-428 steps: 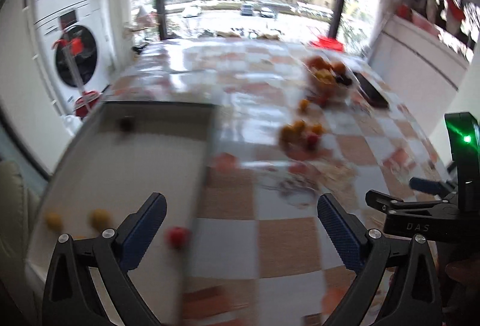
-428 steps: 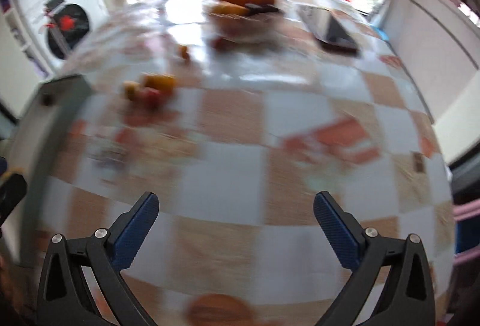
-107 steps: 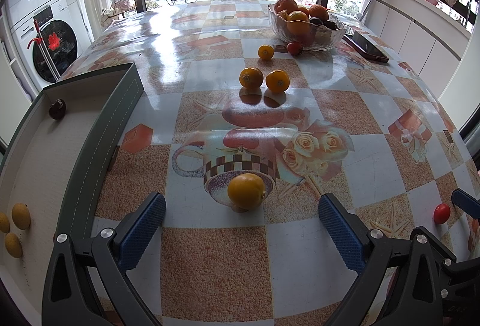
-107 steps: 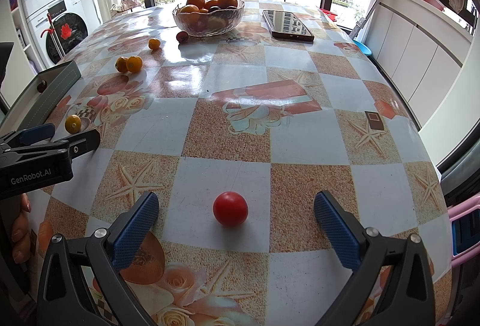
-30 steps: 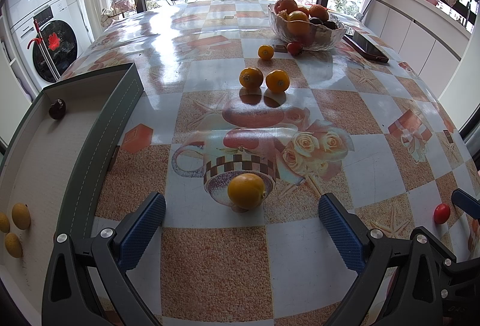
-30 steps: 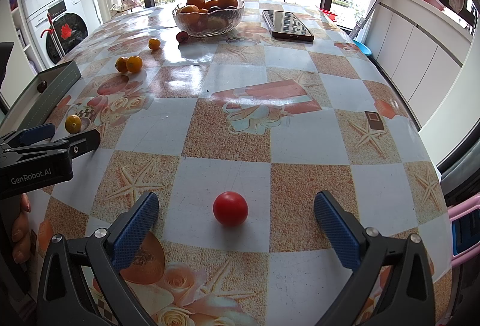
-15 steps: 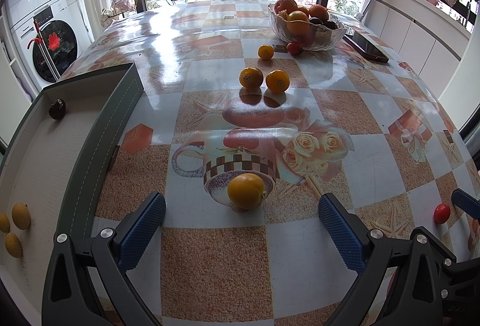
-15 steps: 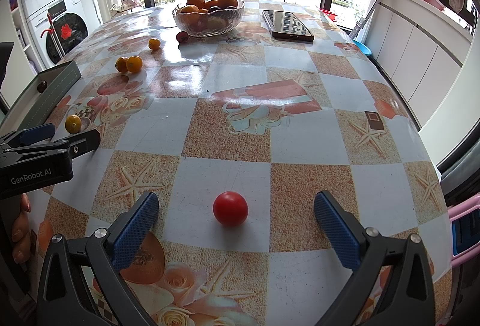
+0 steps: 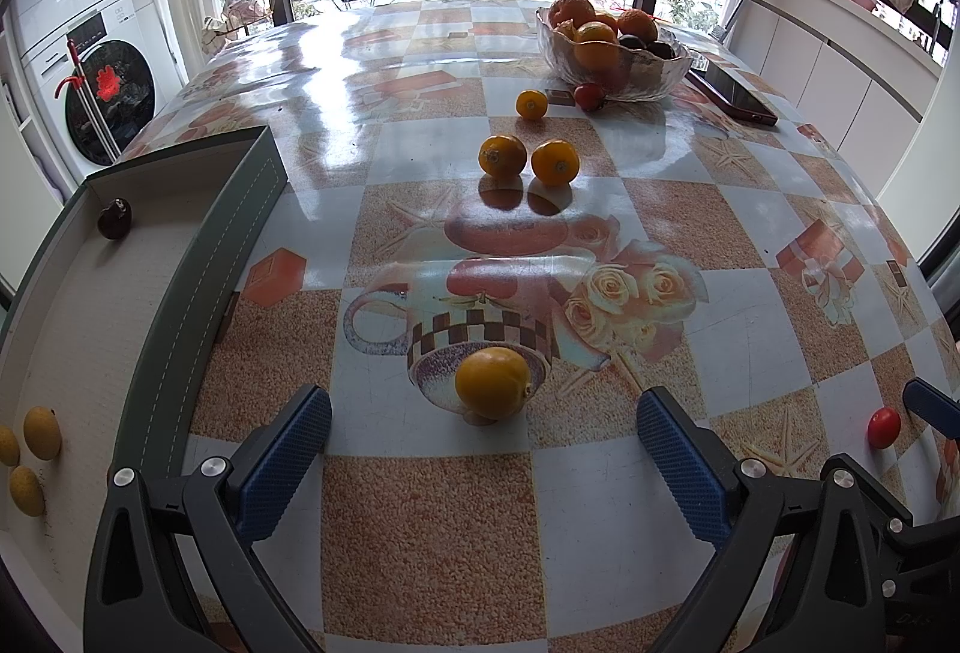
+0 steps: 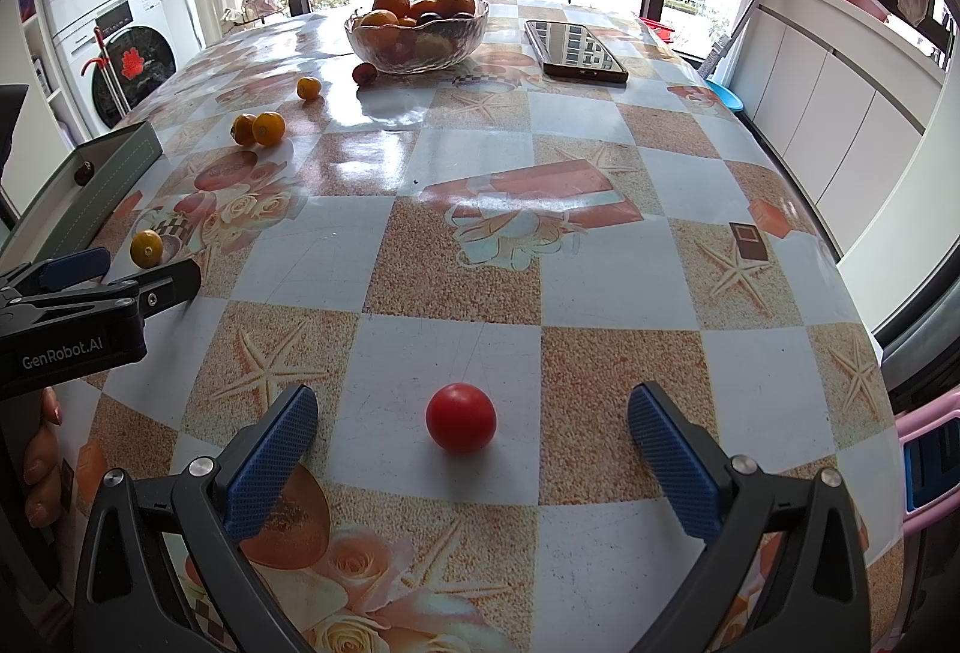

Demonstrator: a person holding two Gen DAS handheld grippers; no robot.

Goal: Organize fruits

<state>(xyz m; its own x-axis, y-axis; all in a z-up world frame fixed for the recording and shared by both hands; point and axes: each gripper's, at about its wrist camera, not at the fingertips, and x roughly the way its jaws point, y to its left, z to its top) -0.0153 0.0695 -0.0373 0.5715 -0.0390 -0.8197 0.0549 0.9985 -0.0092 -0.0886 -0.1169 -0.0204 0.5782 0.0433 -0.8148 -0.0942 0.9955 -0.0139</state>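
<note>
Left wrist view takes in the worktop, its patterned cloth carrying everything else. Against its left edge sits the grey tray, which serves as the landmark: inside it lie a dark fruit at the far end and three small yellow ones at the near end. Farthest from the tray, a glass bowl holds oranges, with a pair of oranges on the cloth between bowl and tray.

Just right of the tray's long wall, the yellow-orange fruit lies dead ahead of the left claw, centred in the gap between released, wide-spread fingers (being near round, it has no long axis to align with). A straight push forward and down would likely bracket it, and the left claw is plainly the nearer one to both fruit and tray.

Well away from the tray, the red tomato lies in the same way ahead of the right claw, which is also spread and grasping nothing.
</note>
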